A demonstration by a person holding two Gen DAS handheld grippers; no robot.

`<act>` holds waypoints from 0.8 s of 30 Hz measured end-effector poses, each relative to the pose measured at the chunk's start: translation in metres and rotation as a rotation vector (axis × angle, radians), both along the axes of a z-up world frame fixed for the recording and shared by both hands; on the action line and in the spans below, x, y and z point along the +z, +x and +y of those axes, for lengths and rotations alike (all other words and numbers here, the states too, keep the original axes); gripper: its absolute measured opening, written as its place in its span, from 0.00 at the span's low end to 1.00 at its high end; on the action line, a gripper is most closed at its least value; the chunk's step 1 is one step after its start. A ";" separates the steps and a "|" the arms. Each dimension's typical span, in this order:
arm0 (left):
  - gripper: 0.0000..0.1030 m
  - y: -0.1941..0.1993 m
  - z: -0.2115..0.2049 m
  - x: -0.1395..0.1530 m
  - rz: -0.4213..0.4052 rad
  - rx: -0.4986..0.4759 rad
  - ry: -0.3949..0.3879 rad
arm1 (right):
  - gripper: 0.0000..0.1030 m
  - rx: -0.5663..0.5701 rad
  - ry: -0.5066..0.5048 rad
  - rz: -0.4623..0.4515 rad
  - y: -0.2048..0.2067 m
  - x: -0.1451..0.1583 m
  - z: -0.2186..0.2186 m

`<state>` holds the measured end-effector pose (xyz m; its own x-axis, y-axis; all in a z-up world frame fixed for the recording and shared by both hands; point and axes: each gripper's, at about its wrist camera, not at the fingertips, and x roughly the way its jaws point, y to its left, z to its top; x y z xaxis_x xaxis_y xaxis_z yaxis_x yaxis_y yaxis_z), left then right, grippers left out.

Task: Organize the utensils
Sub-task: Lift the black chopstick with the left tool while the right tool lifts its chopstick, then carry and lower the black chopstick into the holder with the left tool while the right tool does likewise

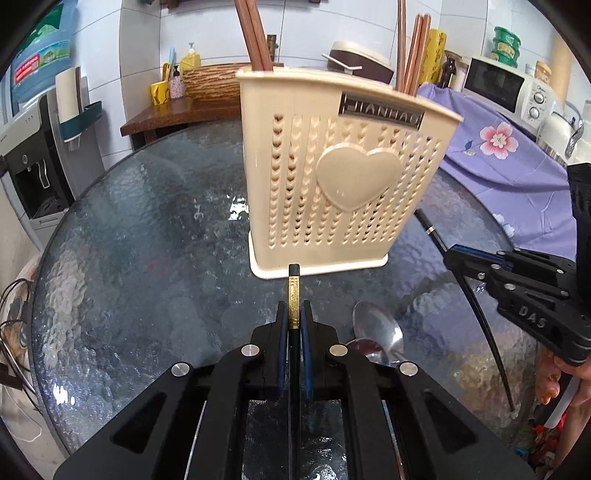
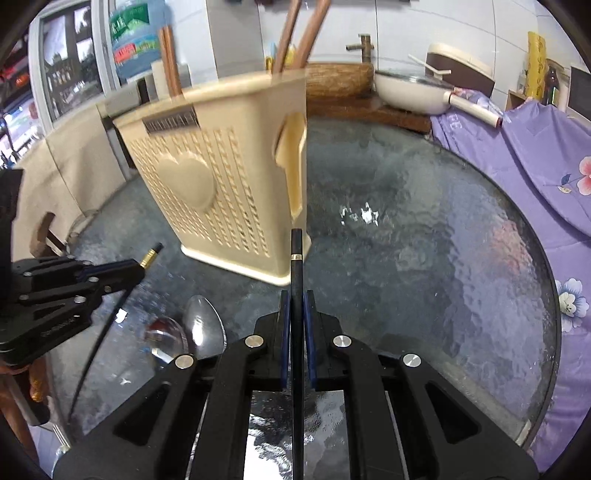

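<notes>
A: First, left gripper (image 1: 294,317): black frame, blue pads (image 1: 282,350), clamped on a slim black chopstick with a gold band (image 1: 293,306), its tip pointing at the holder's base.

B: Right gripper (image 2: 295,310)?

A: Same build, closed on a second black chopstick (image 2: 296,266), this one with a thin metal ring near the tip. Both sticks are held above the table.

B: Holder?

A: Beige plastic utensil holder (image 1: 332,177), walls pierced with rows of small heart-shaped holes, a raised heart on the front, a metallic label near the rim. Upright on the table, just beyond both tips. Brown wooden chopsticks (image 1: 253,35) stand in it.

B: Loose items?

A: Two shiny metal spoons (image 2: 205,325), bowls overlapping, lying between the grippers on the round textured glass table (image 1: 129,240).

B: Surroundings?

A: Purple floral cloth (image 2: 517,158) at the right edge.
</notes>
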<state>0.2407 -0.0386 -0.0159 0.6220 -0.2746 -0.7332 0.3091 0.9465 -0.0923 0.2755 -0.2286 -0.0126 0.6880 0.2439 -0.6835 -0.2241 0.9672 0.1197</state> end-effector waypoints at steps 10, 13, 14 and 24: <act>0.07 -0.021 0.006 0.040 -0.090 -0.013 -0.079 | 0.08 0.026 0.146 -0.117 -0.027 0.049 -0.018; 0.07 -0.027 0.007 0.052 -0.125 -0.019 -0.091 | 0.08 0.034 0.154 -0.154 -0.035 0.063 -0.020; 0.07 -0.029 0.007 0.056 -0.136 -0.021 -0.094 | 0.08 0.036 0.156 -0.164 -0.039 0.066 -0.020; 0.07 -0.049 0.013 0.089 -0.220 -0.029 -0.133 | 0.08 0.066 0.186 -0.236 -0.067 0.097 -0.022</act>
<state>0.1914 -0.0259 0.0729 0.7529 -0.3803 -0.5371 0.3628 0.9208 -0.1433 0.2089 -0.2505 0.0845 0.8008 0.3995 -0.4462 -0.3288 0.9160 0.2300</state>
